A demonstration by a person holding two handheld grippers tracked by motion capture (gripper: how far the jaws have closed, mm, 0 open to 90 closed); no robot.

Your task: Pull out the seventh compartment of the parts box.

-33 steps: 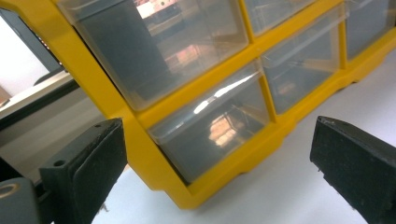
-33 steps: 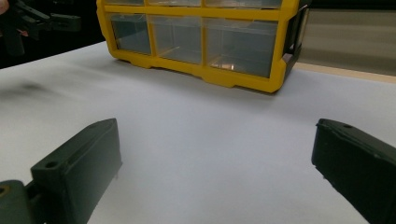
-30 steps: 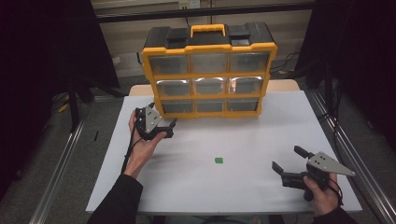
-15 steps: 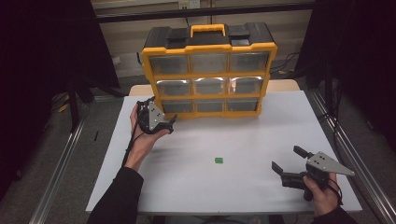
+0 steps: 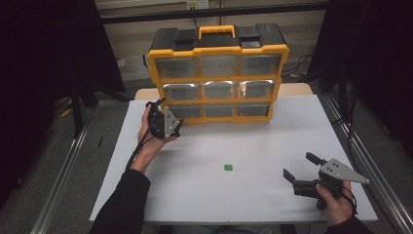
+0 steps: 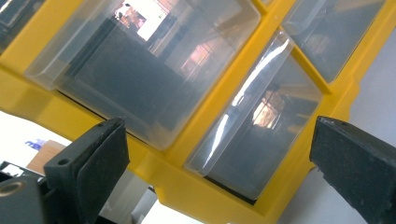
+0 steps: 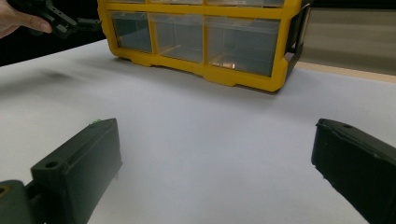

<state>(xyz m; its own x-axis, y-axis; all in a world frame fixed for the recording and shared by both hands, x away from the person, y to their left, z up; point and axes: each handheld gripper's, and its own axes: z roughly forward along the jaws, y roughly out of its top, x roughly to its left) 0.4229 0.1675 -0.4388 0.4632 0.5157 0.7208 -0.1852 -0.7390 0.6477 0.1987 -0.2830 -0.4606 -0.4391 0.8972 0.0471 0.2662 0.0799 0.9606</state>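
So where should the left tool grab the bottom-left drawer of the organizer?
Probably by the bottom-left drawer's protruding lower front lip, coming straight at the face. The left tool is open and already close in front; the flush clear front offers nothing else to pinch.

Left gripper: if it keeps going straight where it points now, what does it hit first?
Likely the clear bottom-left drawer of the yellow organizer; the open left gripper frames that drawer front. Exact gap unclear.
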